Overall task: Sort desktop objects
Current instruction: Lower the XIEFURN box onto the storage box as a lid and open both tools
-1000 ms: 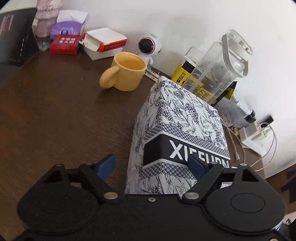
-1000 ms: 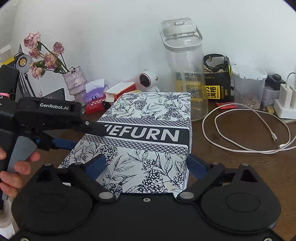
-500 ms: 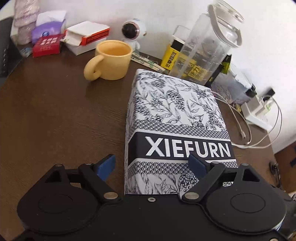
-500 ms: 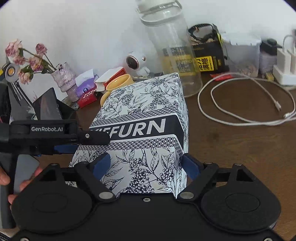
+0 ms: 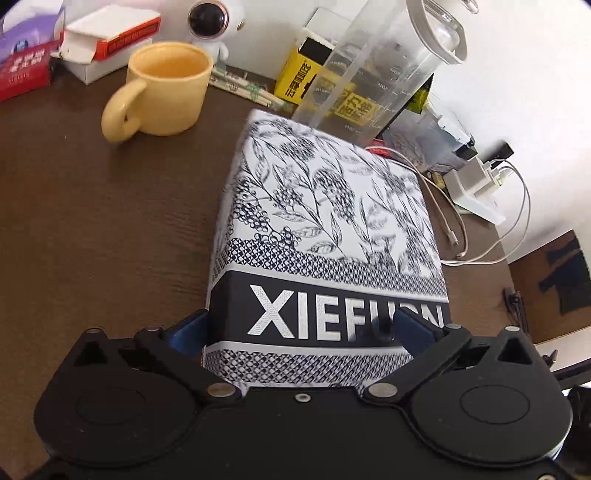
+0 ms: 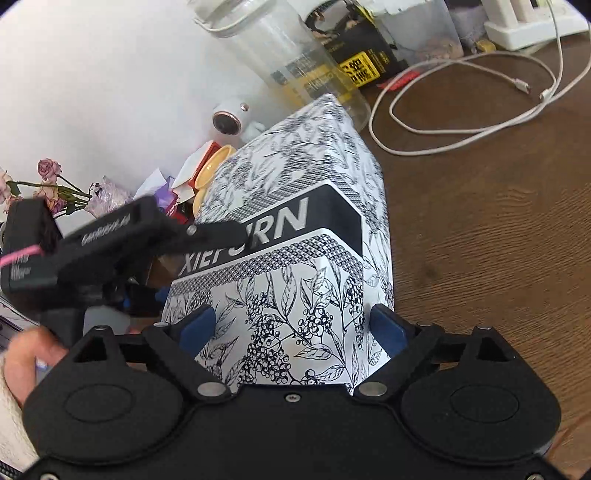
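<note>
The floral black-and-white box marked XIEFURN (image 5: 325, 206) fills both views over the dark wooden table (image 5: 92, 221). My right gripper (image 6: 291, 328) is shut on one end of the box (image 6: 295, 258), with a blue pad on each side, and holds it tilted. My left gripper (image 5: 301, 328) stands open and straddles the box at the printed band. Its left pad is by the box's left side. Its right fingertip lies over the top face and hides the last letters. In the right wrist view one black finger (image 6: 218, 234) of the left gripper crosses the top.
Behind the box stand a yellow mug (image 5: 166, 88), a clear plastic jug (image 5: 376, 74) and a white round camera (image 5: 210, 22). A white cable (image 6: 461, 122) loops on the table beside a power strip (image 5: 476, 192). A hand (image 6: 26, 354) holds the left gripper.
The right gripper has tipped the box from flat to tilted. The left gripper has swung round and moved in, so the box now sits squarely between its fingers.
</note>
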Available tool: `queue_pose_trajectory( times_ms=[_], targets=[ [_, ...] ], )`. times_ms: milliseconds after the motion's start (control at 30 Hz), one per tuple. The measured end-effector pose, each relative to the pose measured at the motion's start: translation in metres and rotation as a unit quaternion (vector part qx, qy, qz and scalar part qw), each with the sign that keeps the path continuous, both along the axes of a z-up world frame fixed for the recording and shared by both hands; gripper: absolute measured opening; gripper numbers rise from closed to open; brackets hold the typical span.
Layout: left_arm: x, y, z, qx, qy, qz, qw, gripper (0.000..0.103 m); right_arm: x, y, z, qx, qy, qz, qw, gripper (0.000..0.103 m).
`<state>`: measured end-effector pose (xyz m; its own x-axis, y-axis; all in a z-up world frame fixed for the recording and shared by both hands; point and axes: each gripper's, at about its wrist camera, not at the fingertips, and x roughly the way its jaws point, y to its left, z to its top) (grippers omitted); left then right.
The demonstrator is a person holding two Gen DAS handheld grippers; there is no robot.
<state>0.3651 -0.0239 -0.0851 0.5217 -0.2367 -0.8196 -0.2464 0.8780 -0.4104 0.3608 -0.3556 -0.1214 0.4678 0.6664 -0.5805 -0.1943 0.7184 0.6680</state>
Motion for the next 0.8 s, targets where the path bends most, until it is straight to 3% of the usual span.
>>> queue_pose_trajectory(
  times_ms=[700, 800],
  targets=[
    [-0.028, -0.011, -0.002, 0.003, -0.009, 0.067, 0.9977, 0.103, 0.032, 0.002, 0.003, -0.009, -0.004, 0.043, 0.999, 0.097],
    [-0.033, -0.004, 0.008, 0.001, -0.014, 0.067, 0.9976, 0.103, 0.016, -0.004, 0.021, -0.012, -0.037, 0.032, 0.999, 0.103]
  ],
)
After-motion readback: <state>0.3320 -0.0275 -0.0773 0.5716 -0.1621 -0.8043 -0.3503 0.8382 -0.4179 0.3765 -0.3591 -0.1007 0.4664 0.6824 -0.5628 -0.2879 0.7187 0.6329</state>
